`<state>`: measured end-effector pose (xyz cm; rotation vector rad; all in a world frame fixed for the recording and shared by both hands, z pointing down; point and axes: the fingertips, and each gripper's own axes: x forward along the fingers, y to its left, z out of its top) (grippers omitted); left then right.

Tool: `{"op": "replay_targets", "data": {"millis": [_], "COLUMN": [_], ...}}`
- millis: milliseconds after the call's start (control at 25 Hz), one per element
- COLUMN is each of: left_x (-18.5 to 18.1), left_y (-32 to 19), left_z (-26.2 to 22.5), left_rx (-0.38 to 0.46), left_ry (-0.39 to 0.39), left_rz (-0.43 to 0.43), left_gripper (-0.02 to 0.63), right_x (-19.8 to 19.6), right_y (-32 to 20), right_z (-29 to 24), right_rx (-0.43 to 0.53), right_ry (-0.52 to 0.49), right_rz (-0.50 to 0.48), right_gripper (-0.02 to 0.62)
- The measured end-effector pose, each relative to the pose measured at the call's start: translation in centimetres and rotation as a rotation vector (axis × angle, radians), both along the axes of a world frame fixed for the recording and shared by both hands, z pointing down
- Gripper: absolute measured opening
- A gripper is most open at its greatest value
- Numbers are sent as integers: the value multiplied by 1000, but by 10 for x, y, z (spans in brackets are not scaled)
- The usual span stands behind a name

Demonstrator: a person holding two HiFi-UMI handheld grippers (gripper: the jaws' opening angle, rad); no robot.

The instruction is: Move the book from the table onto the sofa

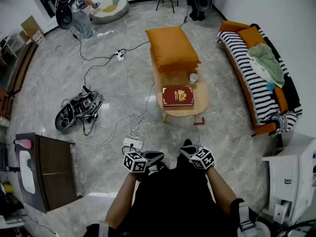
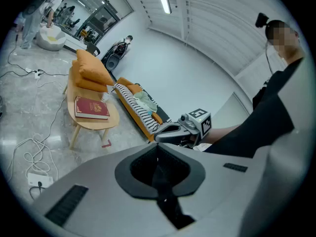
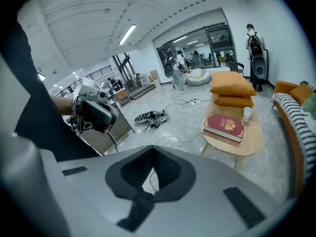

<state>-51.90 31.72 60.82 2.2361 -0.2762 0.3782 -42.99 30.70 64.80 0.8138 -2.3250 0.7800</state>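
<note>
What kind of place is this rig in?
Likely a mock living room inside an office or lab: striped sofa, low wooden table with a red book, but loose cables strewn about.

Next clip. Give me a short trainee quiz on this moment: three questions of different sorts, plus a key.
1. True or false: the book already lies on the sofa.
2. What shares the table with the book? A) a laptop B) a cup and orange cushions C) nothing
3. Fill in: the left gripper and the right gripper are both ____ and hold nothing.

Key: 1 false, the book is on the table. 2 B. 3 shut.
</note>
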Motion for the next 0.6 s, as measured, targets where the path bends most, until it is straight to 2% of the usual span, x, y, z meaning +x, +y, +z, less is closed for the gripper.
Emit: {"op": "replay_targets", "data": {"millis": [600], "left_x": [-13], "left_y": [5], "left_z": [5], "left_rx": [14], "left_ry": [-9], "left_rz": [-17], "left_gripper": [11], "right_x": [-7], "right_y": [4], "right_z": [3], "right_rx": [-5], "right_ry": [43], "right_rz": [-45], "right_gripper": [6]}}
